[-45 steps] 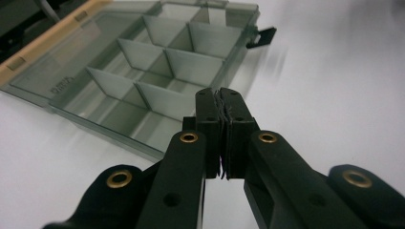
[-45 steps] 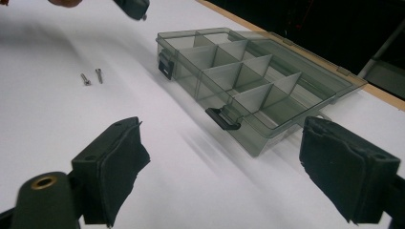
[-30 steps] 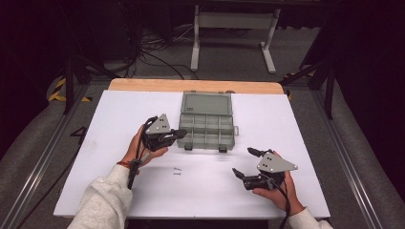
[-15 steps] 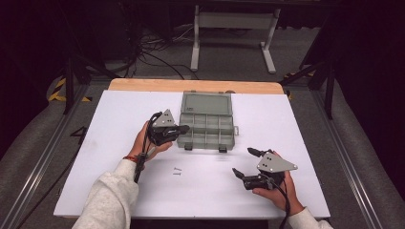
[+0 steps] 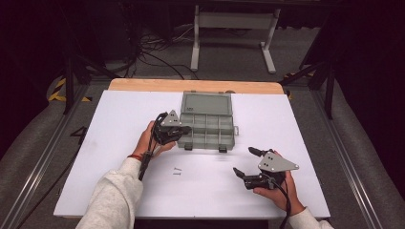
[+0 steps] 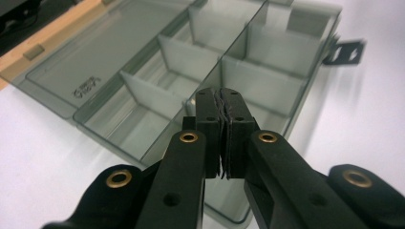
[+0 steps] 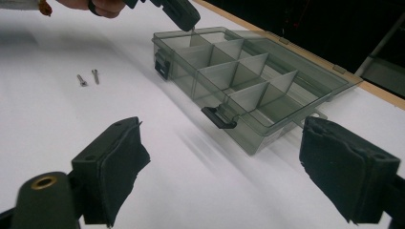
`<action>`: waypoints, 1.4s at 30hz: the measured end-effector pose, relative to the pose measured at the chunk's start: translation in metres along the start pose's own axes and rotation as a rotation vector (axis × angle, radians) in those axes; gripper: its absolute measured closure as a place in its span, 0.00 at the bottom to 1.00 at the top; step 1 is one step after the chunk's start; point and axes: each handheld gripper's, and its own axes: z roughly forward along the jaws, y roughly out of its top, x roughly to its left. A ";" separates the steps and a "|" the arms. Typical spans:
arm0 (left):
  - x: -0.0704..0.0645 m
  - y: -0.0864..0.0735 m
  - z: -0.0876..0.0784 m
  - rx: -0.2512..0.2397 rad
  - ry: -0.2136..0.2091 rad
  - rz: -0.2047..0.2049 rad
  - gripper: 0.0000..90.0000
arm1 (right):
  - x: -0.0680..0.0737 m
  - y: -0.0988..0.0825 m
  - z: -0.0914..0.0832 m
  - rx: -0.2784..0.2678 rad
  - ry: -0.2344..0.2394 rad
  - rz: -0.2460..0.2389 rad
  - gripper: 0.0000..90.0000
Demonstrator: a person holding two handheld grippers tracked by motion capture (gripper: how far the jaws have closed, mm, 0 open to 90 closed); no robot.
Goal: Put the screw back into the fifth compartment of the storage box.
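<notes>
Now that our left gripper (fingers pressed together) has moved over the organizer box, we likely drop a screw while the right gripper waits, fingers apart.

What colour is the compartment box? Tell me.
Translucent smoky grey, with black latches; the compartment box shows best in the right gripper view.

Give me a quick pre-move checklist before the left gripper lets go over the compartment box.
1. Left gripper shut: ok, pads pressed together; whether a screw sits between them: cannot tell.
2. Left gripper above the box, near its front left compartments: ok.
3. Box lid open and flat on the table: ok.
4. Two screws left on the white table, apart from the box: ok.
5. Right gripper open, away from the box: ok.
</notes>
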 end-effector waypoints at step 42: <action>-0.027 -0.024 -0.043 -0.080 0.029 0.078 0.57 | 0.001 -0.001 0.001 0.020 0.002 -0.009 0.17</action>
